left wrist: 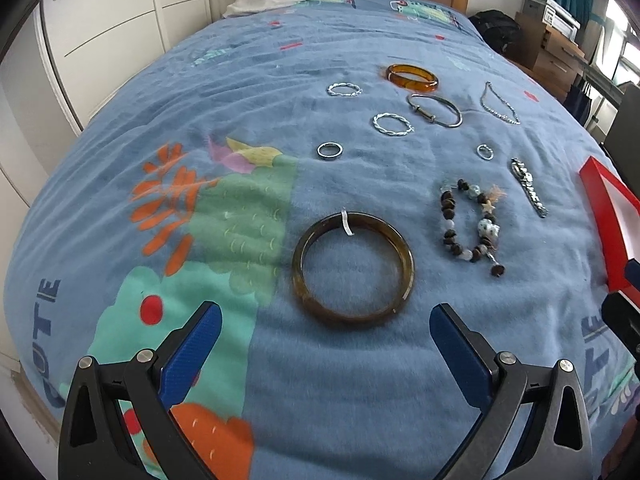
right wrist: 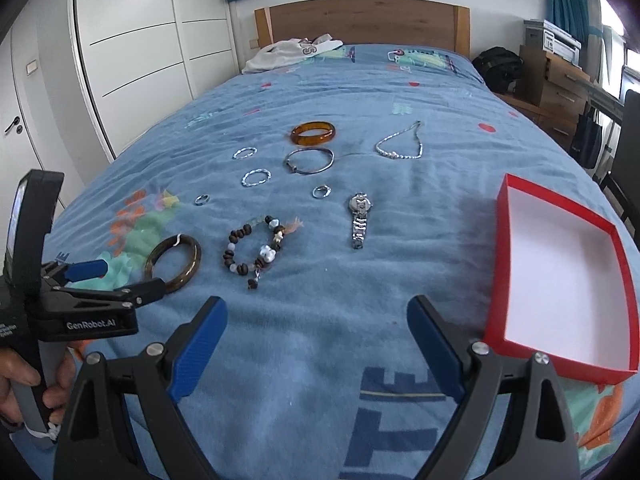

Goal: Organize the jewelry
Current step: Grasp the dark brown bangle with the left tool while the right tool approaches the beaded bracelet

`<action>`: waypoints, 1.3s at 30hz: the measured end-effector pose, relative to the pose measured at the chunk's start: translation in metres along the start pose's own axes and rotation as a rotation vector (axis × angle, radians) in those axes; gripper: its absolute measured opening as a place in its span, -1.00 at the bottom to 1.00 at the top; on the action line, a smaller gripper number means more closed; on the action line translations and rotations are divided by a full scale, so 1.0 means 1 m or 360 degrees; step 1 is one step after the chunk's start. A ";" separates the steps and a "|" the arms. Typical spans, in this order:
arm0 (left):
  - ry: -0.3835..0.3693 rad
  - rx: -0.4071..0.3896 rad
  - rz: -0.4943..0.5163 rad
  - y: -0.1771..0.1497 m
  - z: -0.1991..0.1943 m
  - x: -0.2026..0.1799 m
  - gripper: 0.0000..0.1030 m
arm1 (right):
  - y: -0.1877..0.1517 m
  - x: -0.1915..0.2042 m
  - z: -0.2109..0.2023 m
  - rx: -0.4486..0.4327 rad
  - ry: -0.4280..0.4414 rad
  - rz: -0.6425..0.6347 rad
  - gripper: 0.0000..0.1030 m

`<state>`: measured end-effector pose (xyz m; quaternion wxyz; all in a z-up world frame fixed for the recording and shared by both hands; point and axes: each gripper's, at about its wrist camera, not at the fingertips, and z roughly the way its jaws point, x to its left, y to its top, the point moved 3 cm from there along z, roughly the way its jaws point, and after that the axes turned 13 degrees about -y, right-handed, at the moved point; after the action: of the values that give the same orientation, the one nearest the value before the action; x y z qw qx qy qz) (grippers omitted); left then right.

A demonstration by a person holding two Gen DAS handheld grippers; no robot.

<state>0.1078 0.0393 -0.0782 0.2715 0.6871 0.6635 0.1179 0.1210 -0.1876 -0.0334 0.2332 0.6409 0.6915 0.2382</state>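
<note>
Dark bangle (left wrist: pixel 353 265): glossy brown-green ring with a white tag looped on its far rim, flat on the blue bedspread (left wrist: pixel 280 80).
Beaded bracelet (left wrist: pixel 472 224): brown and pale beads with charms, just right of the dark bangle.
Watch (right wrist: pixel 359 219): silver, right of the bracelet.
Red box (right wrist: pixel 624 272): open, white inside, empty, farthest right of the bangle.
Left gripper (left wrist: pixel 326 326): jaws wide apart, just short of the bangle, holding nothing.
Right gripper (right wrist: pixel 318 322): jaws wide apart, left of the box.
</note>
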 end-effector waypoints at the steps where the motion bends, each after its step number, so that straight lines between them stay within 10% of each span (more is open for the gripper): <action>1: 0.0000 0.0003 -0.0001 0.001 0.002 0.001 0.98 | 0.001 0.000 0.002 0.0003 0.0000 0.0005 0.79; 27: -0.0046 0.0022 0.0004 0.014 0.040 0.006 0.96 | 0.006 0.006 0.040 0.0068 0.0029 0.0011 0.78; 39: -0.0044 -0.0040 -0.0112 0.018 0.041 0.027 0.47 | 0.018 0.026 0.061 0.0107 0.0124 -0.0017 0.76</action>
<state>0.1465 0.0575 -0.1076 0.2932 0.6615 0.6819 0.1072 0.1712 -0.1591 -0.0700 0.1859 0.6348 0.7111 0.2383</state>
